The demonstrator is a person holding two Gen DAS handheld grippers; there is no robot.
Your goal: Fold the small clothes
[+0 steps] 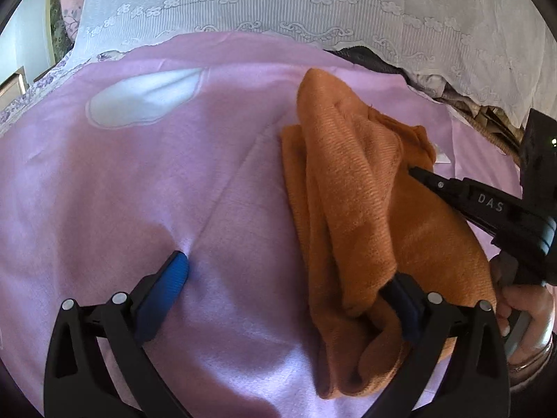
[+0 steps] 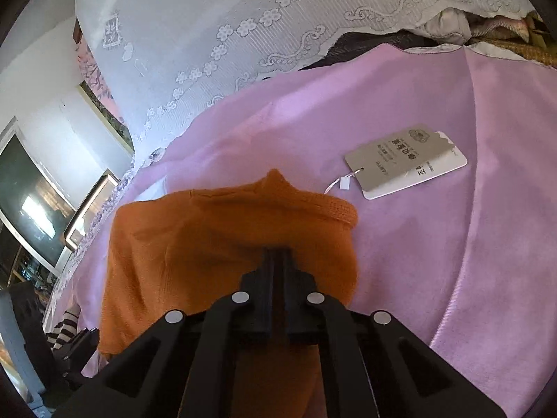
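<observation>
An orange knit garment lies bunched on a pink cloth; it also shows in the right wrist view. My left gripper is open wide: its left fingertip presses the pink cloth, its right fingertip rests on the garment's lower part. My right gripper is shut on a fold of the orange garment and shows in the left wrist view at the garment's right edge.
A paper hang tag on a string lies on the pink cloth to the right. White lace fabric covers the back. Dark clothes sit at the far edge. A television stands left.
</observation>
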